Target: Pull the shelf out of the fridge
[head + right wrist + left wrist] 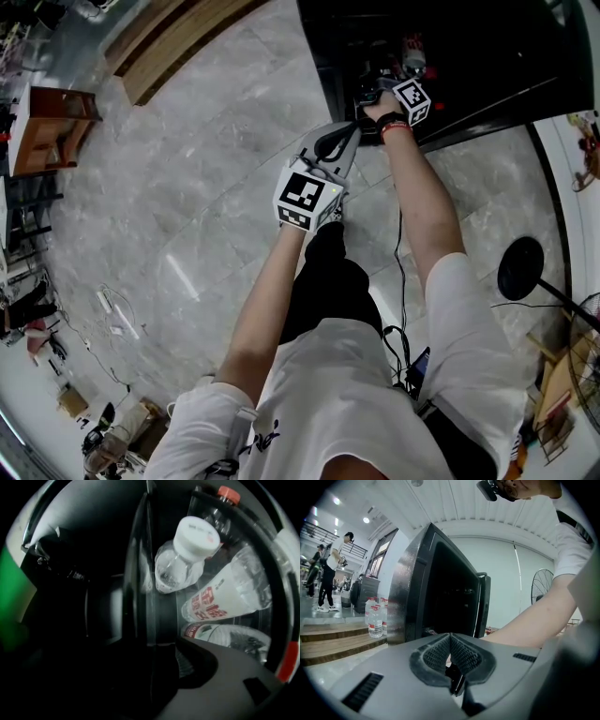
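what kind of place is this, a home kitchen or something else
Probably a big indoor hall or workspace, not a home kitchen: a polished stone floor, wide wooden steps, and a black fridge standing out in the open, with people in the background.

- Fridge (412,583): black and glossy, upright on a pale stone floor. Door swung open on the far side, interior dark.
- Shelf (149,573): clear pane with a thin pale edge, inside the dark cabinet, not drawn out. Seen edge-on in the right gripper view as a line from top to bottom. Plastic water bottles close against one face.
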